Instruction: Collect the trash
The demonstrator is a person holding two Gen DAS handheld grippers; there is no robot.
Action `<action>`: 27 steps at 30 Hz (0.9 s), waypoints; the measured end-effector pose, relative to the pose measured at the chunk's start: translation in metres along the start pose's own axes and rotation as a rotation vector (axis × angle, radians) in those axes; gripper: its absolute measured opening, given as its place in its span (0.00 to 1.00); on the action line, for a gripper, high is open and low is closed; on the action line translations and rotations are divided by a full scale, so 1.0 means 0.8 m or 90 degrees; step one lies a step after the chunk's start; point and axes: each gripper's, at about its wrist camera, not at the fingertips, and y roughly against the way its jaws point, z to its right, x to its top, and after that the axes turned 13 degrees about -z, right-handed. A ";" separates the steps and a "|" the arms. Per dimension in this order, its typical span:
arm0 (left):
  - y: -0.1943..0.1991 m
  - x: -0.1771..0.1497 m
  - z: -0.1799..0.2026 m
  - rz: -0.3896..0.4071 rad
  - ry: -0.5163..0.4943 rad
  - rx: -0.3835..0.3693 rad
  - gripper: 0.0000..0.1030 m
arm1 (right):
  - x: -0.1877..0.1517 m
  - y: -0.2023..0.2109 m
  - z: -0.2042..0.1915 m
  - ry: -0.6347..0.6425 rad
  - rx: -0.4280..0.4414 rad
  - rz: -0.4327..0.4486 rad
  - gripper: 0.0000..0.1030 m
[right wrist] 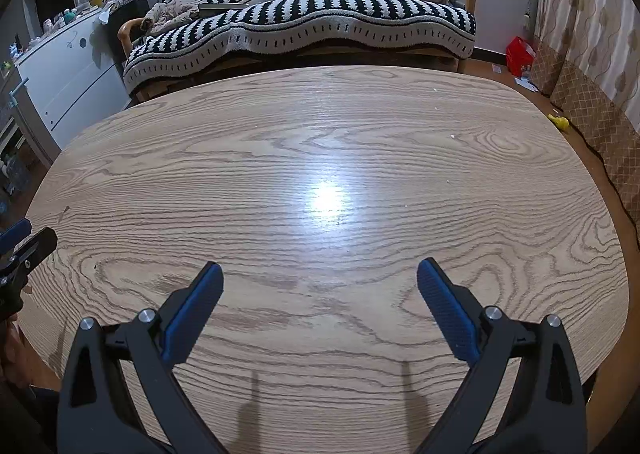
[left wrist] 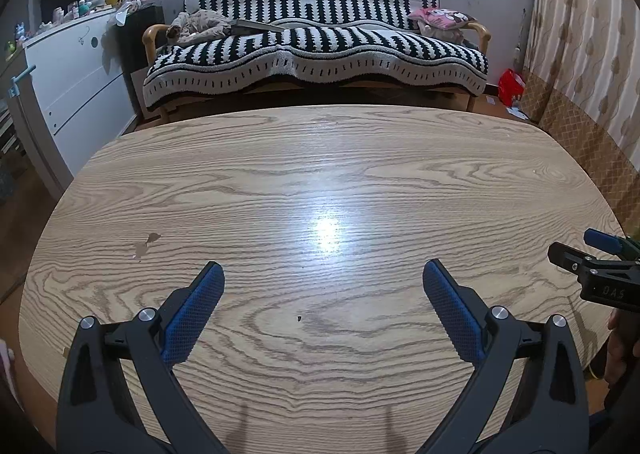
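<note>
— Where were the claws when you checked?

— I had the left claw (left wrist: pixel 323 274) hovering over the near edge of the tabletop (left wrist: pixel 320 158), blue pads (left wrist: pixel 192 314) spread wide with nothing between them. The right claw (right wrist: pixel 320 274) hung over the same near edge further along, just as wide and just as empty. Each one showed at the side edge of the other's wrist view, so they were well apart.

— And the trash?

— I could make out very little on the wood. A small dark speck (left wrist: pixel 298 319) lay near the near edge, between the left claw's fingers but not touching them. A brownish stain (left wrist: pixel 146 244) sat toward the left edge. In the right wrist view a tiny white crumb (right wrist: pixel 452 136) lay toward the far right corner. I couldn't tell what any of them was.

— Anything past the far edge?

— A striped sofa (left wrist: pixel 316 50), a white dresser (left wrist: pixel 76 86) to its left, and a red bag (left wrist: pixel 511 87) on the floor by the curtain (left wrist: pixel 580 34).
</note>
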 end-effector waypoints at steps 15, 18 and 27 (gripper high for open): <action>0.000 0.001 -0.002 0.000 -0.001 0.002 0.94 | 0.000 0.000 0.000 0.001 0.000 0.000 0.91; 0.000 0.002 -0.002 -0.001 -0.001 0.002 0.94 | 0.001 0.000 -0.001 0.001 0.000 0.000 0.91; -0.001 0.000 -0.007 -0.003 -0.002 -0.001 0.94 | -0.001 0.000 0.001 0.005 0.000 -0.002 0.91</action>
